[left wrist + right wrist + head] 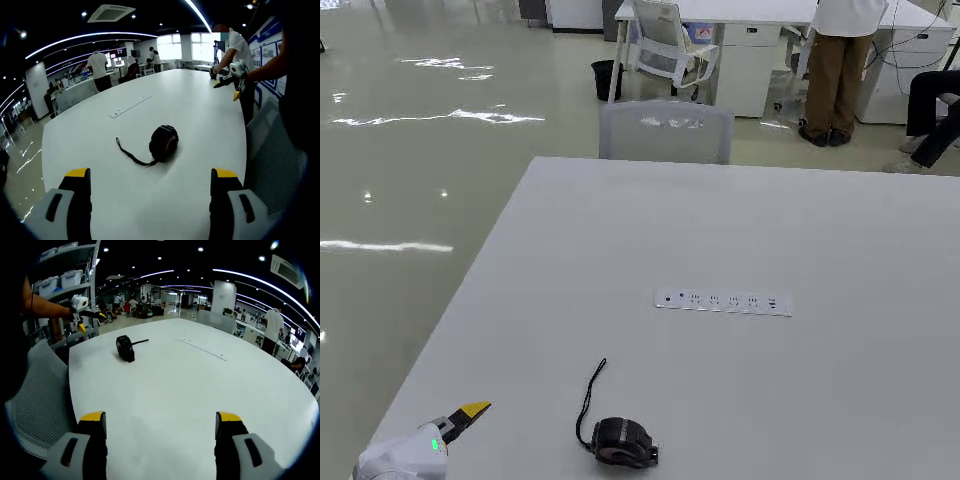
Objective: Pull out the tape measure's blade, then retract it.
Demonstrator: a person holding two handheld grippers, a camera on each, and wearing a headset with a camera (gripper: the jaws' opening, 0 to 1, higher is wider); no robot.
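A black tape measure (621, 442) lies on the white table (840, 230) near the front edge, its black wrist strap (591, 392) trailing away from me; no blade shows pulled out. My left gripper (465, 415) pokes in at the bottom left, well left of the case. In the left gripper view the tape measure (163, 142) lies just ahead of the open left gripper (151, 173), apart from both fingers. My right gripper (161, 416) is open over bare table, with the tape measure (125, 347) far off to its upper left. Each gripper appears in the other's view: right gripper (232, 80), left gripper (87, 315).
A white power strip (723, 301) is set flat in the table's middle. A grey chair (665, 130) stands at the far edge, and a mesh chair (30, 390) sits beside me. A person (840, 60) stands at a desk far behind.
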